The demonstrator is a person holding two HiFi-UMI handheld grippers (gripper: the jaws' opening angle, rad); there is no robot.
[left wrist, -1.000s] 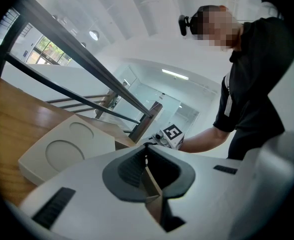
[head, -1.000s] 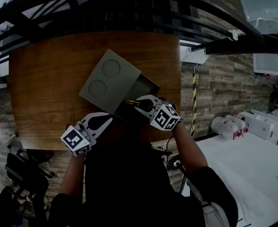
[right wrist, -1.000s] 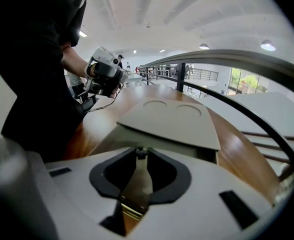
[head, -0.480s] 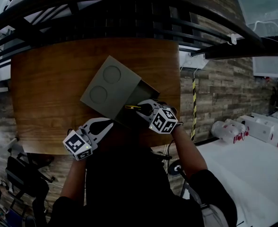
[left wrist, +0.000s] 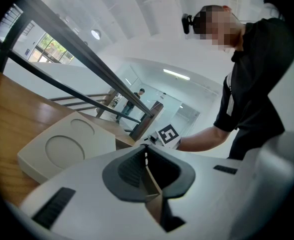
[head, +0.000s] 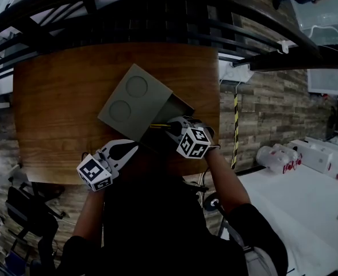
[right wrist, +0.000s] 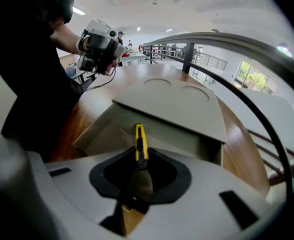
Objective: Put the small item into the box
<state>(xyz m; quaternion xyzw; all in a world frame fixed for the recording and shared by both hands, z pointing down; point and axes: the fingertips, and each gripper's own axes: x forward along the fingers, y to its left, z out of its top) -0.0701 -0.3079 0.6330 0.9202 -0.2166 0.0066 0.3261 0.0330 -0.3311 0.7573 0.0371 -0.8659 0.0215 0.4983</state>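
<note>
fingers [right wrist: 108, 179] of right gripper [right wrist: 139, 163] pinch yellow cutter [right wrist: 140, 141] above box [right wrist: 177, 109].

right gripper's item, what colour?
Item is yellow with black; clearest in right gripper view.

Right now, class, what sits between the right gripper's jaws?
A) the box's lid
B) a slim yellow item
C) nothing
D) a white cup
B: in the right gripper view the slim yellow item is clamped between the jaws of the right gripper, with the open box just beyond it.
</note>
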